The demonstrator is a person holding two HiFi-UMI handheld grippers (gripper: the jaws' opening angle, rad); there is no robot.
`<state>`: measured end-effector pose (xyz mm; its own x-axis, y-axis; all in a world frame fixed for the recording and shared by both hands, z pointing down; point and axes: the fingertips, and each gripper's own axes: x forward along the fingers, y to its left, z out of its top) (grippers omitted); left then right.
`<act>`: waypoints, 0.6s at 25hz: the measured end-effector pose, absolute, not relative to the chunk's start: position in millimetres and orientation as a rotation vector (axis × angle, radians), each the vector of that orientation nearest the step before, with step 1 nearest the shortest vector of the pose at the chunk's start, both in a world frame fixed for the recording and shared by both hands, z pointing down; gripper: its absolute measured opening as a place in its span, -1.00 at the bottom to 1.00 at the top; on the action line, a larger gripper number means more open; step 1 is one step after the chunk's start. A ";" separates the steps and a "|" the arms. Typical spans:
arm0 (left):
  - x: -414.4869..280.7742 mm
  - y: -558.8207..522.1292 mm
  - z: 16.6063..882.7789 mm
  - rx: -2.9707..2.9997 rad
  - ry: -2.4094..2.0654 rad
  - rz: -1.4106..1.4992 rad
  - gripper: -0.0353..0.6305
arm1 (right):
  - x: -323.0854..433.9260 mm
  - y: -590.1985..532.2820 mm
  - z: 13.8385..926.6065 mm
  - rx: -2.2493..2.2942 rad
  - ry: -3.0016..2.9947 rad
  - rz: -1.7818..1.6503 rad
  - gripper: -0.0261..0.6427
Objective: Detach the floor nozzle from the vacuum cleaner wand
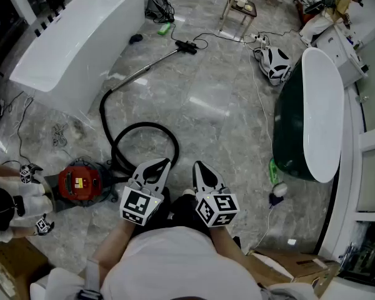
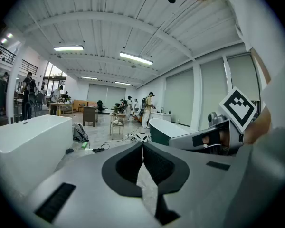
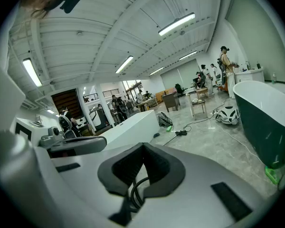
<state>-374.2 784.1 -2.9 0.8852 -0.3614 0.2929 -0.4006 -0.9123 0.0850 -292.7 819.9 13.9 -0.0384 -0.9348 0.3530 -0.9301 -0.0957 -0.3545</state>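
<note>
Floor nozzle (image 1: 187,46) lying well away on the marble floor near the white bathtub (image 1: 81,36), seemingly still on the long wand (image 1: 147,67), red canister (image 1: 80,182) close by, left gripper (image 1: 161,164) and right gripper (image 1: 198,165) both pressed together, empty.

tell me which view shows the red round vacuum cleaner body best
The head view: the red round vacuum cleaner body sits in plain sight at lower left. Neither gripper view shows it.
</note>
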 end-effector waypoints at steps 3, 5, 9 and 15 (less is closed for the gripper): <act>-376.5 781.7 -3.0 2.922 -0.570 0.401 -0.86 | -300.0 816.1 15.7 -2.177 2.095 -0.803 -0.88; -378.2 782.9 -4.0 2.932 -0.552 0.392 -0.86 | -303.6 814.6 16.5 -2.181 2.089 -0.796 -0.88; -383.8 785.2 -3.0 2.927 -0.540 0.382 -0.86 | -308.9 813.9 17.0 -2.186 2.090 -0.796 -0.88; -384.7 776.4 2.7 2.908 -0.548 0.379 -0.86 | -303.8 806.1 18.1 -2.195 2.086 -0.793 -0.88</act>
<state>-384.7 776.4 2.7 0.9009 -0.3360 0.2748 -0.3759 -0.9204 0.1071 -303.8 806.1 18.1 -0.0165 -0.9374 0.3478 -0.9318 -0.1117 -0.3454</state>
